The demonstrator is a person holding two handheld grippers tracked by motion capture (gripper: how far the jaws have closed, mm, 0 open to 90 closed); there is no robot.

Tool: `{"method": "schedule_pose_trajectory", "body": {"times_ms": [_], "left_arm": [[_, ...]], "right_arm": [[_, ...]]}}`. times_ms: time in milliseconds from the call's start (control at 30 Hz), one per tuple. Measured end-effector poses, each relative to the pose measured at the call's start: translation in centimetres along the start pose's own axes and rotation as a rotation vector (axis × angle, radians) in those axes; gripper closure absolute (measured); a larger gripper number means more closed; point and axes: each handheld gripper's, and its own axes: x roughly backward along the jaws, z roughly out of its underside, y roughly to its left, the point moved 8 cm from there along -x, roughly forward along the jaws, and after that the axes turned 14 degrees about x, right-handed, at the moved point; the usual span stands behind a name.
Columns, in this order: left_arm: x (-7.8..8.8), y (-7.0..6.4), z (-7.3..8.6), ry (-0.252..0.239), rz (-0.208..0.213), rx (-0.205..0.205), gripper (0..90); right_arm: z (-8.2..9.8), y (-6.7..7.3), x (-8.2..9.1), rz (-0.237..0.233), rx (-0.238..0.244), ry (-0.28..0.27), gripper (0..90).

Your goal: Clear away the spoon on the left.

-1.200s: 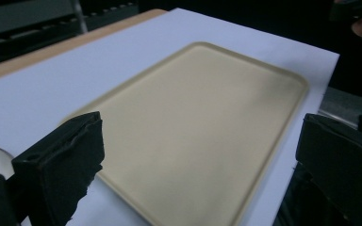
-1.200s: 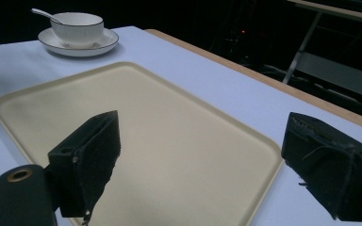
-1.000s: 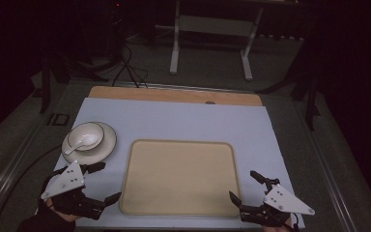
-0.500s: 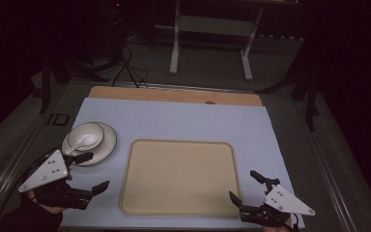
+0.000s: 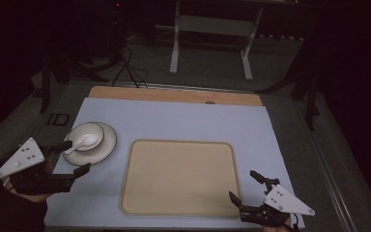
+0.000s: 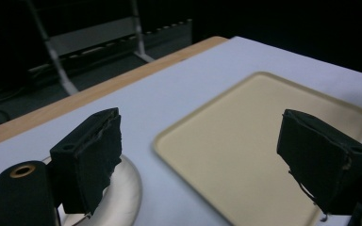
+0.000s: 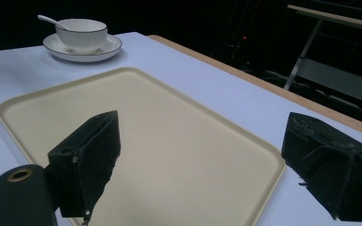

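A white bowl (image 5: 87, 135) with a white spoon (image 5: 76, 146) in it stands on a white saucer (image 5: 104, 145) at the left of the pale mat. An empty beige tray (image 5: 178, 176) lies in the middle. My left gripper (image 5: 75, 157) hovers at the saucer's near left edge, open with nothing between its jaws, which have just been closing a little. In the left gripper view the saucer's rim (image 6: 128, 197) lies beside one of the fingers (image 6: 89, 160). My right gripper (image 5: 243, 185) is open and empty at the tray's near right corner, facing the tray (image 7: 146, 122) and the bowl (image 7: 81, 32).
A pale blue-grey mat (image 5: 174, 121) covers the table, with a wooden strip (image 5: 174, 94) bare along the far edge. Beyond it, on the dark floor, stand a metal frame (image 5: 210, 29) and some cables (image 5: 125, 67).
My left gripper has moved left and up, from the mat's front edge to beside the saucer. The right gripper, tray and bowl have stayed put.
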Motion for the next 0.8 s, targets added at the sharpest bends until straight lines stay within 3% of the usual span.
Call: {"method": "schedule_pose_trajectory", "body": {"times_ms": [233, 367, 633, 800], "left_arm": [[0.5, 1.7, -0.1, -0.007, -0.044, 0.038, 16.0], [0.5, 3.0, 0.2, -0.003, -0.091, 0.058, 17.0], [0.3, 4.5, 1.0, 0.014, -0.125, 0.096, 19.0], [0.0, 6.1, 1.7, 0.033, -0.143, 0.145, 19.9]], "right_arm": [[-0.1, 0.0, 0.0, 0.004, 0.002, -0.004, 12.3], [-0.1, -0.1, 0.1, 0.003, 0.0, -0.007, 12.3], [-0.1, -0.1, 0.0, 0.005, 0.002, -0.004, 12.3], [-0.1, 0.0, 0.0, 0.002, 0.005, -0.003, 12.3]]}}
